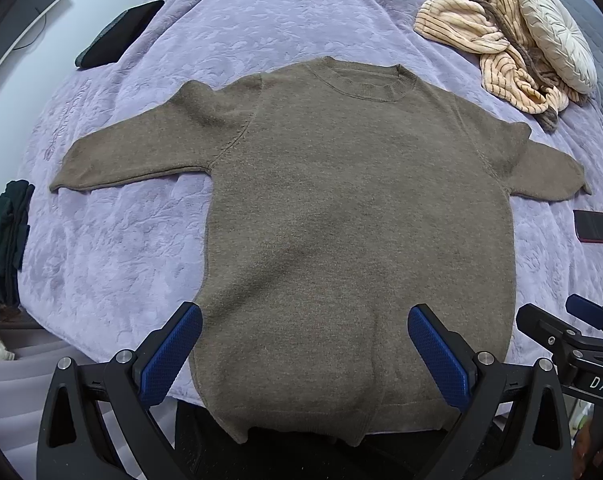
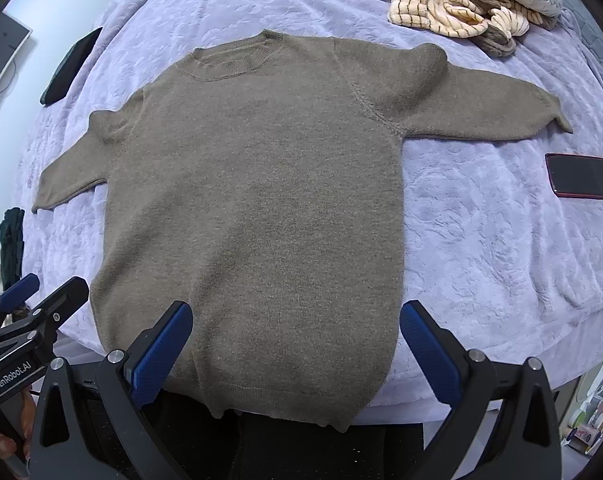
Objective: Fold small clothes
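Sweater (image 1: pixel 341 208) spread flat on the bed (image 1: pixel 121 248).
Left gripper (image 1: pixel 305 344) and right gripper (image 2: pixel 297 340) both released, above its hem.

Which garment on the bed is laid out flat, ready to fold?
The brown sweater, spread flat with both sleeves out. The striped garment is crumpled by the pillow, and the dark one is already folded.

White lettering "GenRobot.AI" is printed on the black left gripper body (image 2: pixel 11 380); "DAS" on the black right gripper body (image 1: pixel 601 384).
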Demonstrator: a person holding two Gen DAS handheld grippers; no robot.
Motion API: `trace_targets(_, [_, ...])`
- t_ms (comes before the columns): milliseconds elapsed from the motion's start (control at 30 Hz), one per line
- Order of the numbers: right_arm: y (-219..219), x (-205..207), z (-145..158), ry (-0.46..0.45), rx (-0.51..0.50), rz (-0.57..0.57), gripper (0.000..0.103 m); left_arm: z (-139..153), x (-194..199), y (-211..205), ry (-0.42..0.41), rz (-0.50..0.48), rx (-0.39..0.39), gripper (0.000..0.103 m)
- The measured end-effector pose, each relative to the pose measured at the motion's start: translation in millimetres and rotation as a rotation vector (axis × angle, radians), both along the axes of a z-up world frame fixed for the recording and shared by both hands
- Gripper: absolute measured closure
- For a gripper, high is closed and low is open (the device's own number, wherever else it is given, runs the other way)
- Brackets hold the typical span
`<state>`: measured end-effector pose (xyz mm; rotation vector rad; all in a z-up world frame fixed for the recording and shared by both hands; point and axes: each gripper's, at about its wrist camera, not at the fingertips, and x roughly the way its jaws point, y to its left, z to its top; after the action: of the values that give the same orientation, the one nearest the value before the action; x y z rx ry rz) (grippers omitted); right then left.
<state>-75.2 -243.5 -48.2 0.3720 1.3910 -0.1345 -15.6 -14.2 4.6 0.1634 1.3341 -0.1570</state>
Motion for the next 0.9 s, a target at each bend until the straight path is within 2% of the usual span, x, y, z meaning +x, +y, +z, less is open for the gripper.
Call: trace_targets(900, [-1.1, 17.9, -6.2, 0.008, -0.001, 0.032, 0.000, -3.1, 7.7, 5.1, 0.007, 0.020, -0.008, 0.000])
